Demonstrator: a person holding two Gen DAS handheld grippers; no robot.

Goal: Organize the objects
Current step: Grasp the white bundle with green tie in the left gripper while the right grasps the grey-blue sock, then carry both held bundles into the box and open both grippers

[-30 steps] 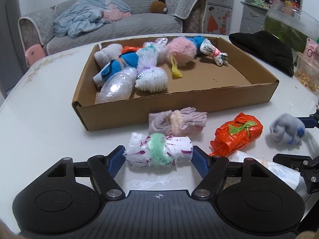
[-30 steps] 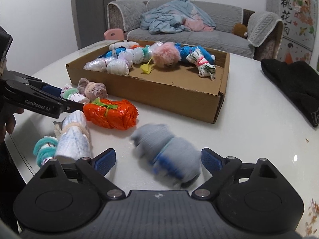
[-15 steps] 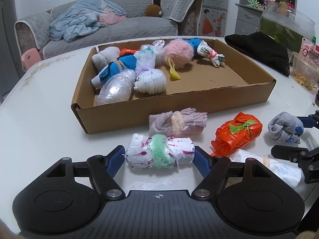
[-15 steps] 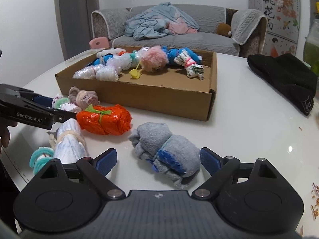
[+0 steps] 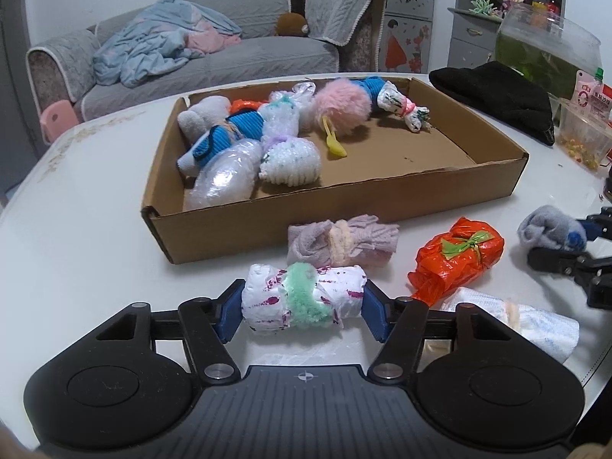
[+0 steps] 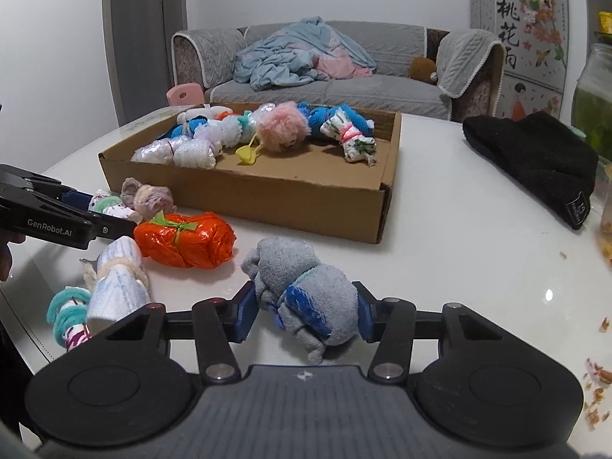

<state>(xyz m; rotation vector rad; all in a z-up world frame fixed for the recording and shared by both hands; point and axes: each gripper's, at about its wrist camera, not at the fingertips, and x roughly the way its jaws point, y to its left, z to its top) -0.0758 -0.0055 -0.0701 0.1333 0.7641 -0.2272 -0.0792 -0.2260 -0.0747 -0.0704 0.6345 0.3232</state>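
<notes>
On the white table (image 5: 76,229) my left gripper (image 5: 303,313) is closing, and its blue pads press both ends of a white roll with purple marks and a green band (image 5: 306,300). My right gripper (image 6: 304,313) is closing too, pads pressed on a grey sock bundle with a blue patch (image 6: 306,283). Each gripper also shows at the edge of the other's view. A cardboard box (image 5: 344,206) holding several bundles lies beyond. An orange bundle (image 5: 459,256), a lilac bundle (image 5: 340,244) and a white bundle with a cream band (image 5: 535,321) lie loose in front of it.
A black knit hat (image 6: 535,160) lies at the table's right, beside a glass jar of green stuff (image 5: 547,46) and a clear tub of snacks (image 5: 581,134). Crumbs (image 6: 596,401) dot the near right. A grey sofa with clothes stands behind the table.
Both pairs of jaws have narrowed onto their bundles, the right pair by much more. The grey sock bundle, blurred a second ago, now lies still. Neither hand has shifted.
</notes>
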